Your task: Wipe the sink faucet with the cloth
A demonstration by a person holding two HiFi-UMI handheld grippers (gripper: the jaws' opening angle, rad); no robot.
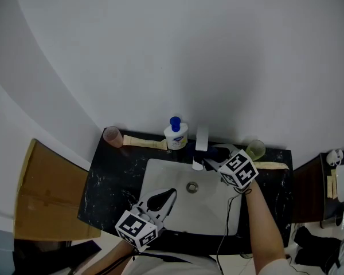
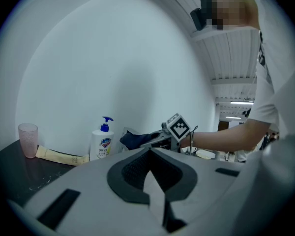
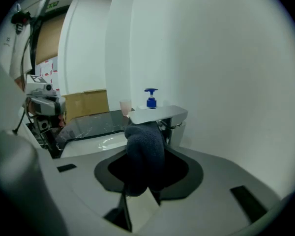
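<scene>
Fingers of the right gripper (image 3: 140, 198) pinch the dark cloth (image 3: 145, 151), seemingly touching the faucet (image 3: 158, 114) spout above the sink (image 1: 160, 173). Soft, light, it should mould around metal; hold its bunched middle. On the left gripper (image 2: 155, 200), fingers are pressed together, empty.

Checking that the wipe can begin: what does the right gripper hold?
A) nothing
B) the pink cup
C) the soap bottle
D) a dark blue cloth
D: the right gripper is clamped on the dark blue cloth, just short of the faucet.
</scene>
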